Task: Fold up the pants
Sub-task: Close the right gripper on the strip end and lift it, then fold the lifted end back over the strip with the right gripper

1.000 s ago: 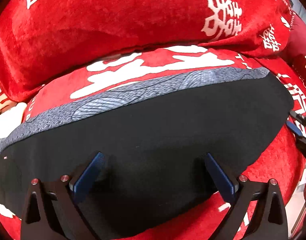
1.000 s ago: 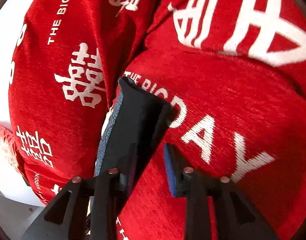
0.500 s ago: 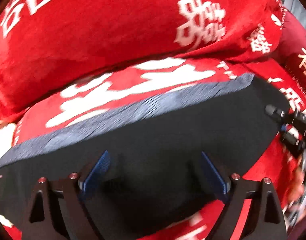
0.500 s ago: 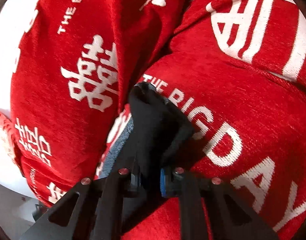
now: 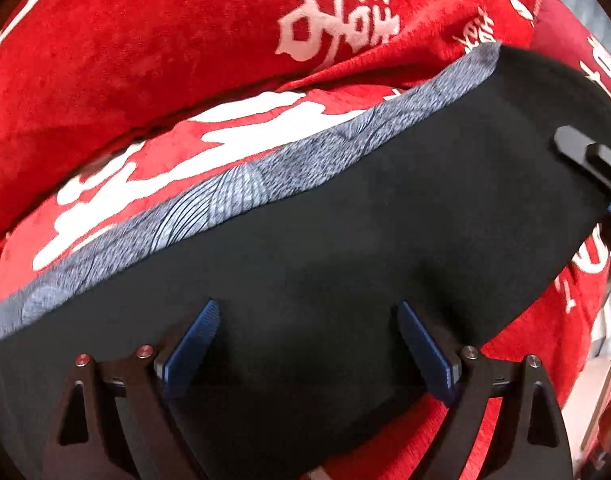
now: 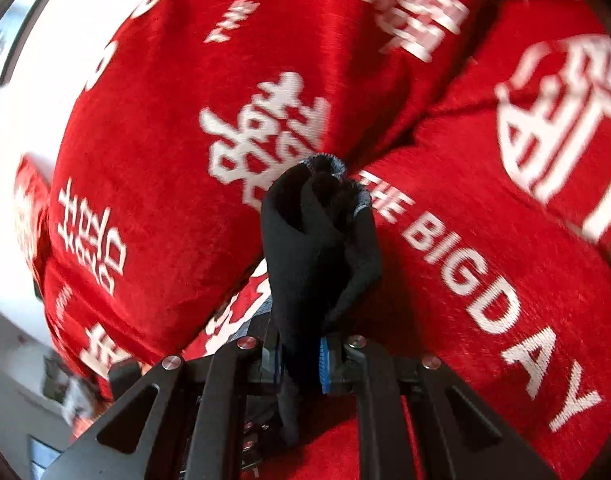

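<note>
Left wrist view: left gripper [image 5: 305, 344], fingers spread wide, over black pants [image 5: 345, 232] with grey patterned band [image 5: 233, 196], lying on red cushion [image 5: 165, 40]. Right gripper [image 5: 593, 160] at 3 o'clock on the pants' edge.

Right wrist view: right gripper [image 6: 299, 360] clamped narrow on bunched pants [image 6: 313, 248], rising toward 12 o'clock; red cushion [image 6: 485, 280] behind.

pants [image 5: 345, 240] cut off at left frame edge, sofa cover lettering [image 6: 265, 148] motion-blurred, room at lower left indistinct

Red cushion [image 5: 153, 168] w/ white lettering carries black pants [image 5: 345, 248], grey edge toward back pillow [image 5: 145, 40].
</note>
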`<action>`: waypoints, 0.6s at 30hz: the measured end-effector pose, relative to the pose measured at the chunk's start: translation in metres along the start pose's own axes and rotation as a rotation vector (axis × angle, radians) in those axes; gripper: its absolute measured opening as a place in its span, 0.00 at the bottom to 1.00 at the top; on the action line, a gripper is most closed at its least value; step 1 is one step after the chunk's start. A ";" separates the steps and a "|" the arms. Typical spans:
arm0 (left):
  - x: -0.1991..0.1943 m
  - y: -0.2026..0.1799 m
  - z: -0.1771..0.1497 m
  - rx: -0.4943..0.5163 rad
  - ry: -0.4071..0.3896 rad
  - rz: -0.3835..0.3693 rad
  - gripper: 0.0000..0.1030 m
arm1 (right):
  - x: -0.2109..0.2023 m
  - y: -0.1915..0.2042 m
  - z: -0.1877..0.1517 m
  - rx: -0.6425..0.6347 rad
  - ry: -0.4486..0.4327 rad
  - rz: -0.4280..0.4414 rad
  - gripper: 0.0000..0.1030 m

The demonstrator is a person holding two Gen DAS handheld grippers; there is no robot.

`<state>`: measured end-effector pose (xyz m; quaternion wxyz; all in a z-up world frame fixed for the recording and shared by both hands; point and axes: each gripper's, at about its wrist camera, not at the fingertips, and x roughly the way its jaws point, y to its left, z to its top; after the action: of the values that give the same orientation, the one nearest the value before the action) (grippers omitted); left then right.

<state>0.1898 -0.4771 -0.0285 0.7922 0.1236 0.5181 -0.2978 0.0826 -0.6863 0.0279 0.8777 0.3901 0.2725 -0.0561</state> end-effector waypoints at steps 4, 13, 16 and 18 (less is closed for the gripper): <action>-0.031 0.015 -0.017 -0.012 -0.030 -0.006 0.89 | -0.012 0.056 -0.006 -0.203 0.000 -0.062 0.13; -0.101 0.132 -0.073 -0.165 -0.109 0.115 0.89 | 0.005 0.168 -0.076 -0.603 0.037 -0.211 0.14; -0.116 0.172 -0.093 -0.220 -0.123 0.168 0.89 | 0.030 0.198 -0.117 -0.724 0.077 -0.259 0.14; -0.124 0.197 -0.110 -0.248 -0.124 0.209 0.89 | 0.053 0.215 -0.152 -0.801 0.117 -0.297 0.15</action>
<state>0.1905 -0.2227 0.0127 0.8585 0.0593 0.4852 -0.1547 0.1281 -0.4233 0.0570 0.9253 -0.0223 0.3752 -0.0492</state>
